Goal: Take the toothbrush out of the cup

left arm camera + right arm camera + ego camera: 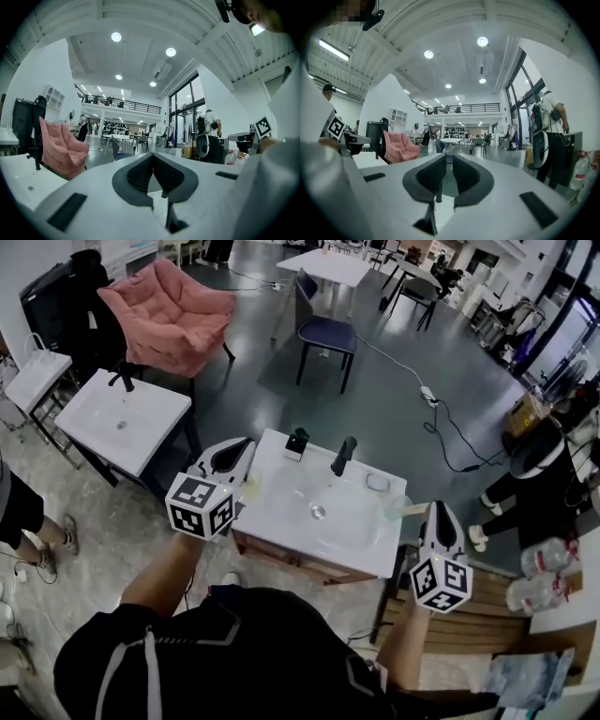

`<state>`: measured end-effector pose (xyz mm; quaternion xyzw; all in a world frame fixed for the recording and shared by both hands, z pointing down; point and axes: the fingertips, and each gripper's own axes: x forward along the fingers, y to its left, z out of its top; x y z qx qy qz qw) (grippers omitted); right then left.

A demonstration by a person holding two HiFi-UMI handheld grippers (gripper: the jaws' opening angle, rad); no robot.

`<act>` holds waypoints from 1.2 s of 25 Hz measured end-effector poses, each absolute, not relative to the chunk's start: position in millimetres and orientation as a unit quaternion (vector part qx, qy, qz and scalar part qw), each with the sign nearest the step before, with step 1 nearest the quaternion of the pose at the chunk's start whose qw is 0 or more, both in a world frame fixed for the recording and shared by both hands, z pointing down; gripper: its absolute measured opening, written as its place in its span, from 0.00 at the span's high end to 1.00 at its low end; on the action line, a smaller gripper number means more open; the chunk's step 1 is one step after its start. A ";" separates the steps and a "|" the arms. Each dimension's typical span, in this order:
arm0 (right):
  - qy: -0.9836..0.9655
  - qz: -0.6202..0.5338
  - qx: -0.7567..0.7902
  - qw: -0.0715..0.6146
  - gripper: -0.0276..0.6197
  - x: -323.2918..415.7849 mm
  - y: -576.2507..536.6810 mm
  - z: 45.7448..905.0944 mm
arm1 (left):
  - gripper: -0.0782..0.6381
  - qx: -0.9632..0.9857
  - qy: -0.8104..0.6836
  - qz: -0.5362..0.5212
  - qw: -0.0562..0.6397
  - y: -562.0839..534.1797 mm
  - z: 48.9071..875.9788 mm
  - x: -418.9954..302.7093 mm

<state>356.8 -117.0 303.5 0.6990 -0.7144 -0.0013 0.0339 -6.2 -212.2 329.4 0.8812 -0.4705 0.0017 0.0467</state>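
White sink (281, 514), clear cup (396, 507) on its corner beside right tool (438, 512), jaws barely apart, empty, left tool (242, 448) closed, empty.

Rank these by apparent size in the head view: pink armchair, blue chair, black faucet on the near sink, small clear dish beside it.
1. pink armchair
2. blue chair
3. black faucet and small clear dish: about alike, left unranked.
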 end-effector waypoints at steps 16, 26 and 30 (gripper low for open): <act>-0.636 0.029 0.770 0.044 0.78 379.0 -125.5 335.9 | 0.88 0.922 -0.381 0.017 0.060 -247.7 348.6 11.7; -0.582 0.078 0.807 0.061 0.69 386.8 -125.8 399.9 | 0.88 0.942 -0.326 0.032 0.078 -270.4 381.4 16.6; -0.571 0.094 0.813 0.065 0.66 407.3 -137.4 430.7 | 0.88 0.941 -0.329 0.038 0.062 -276.7 379.0 25.0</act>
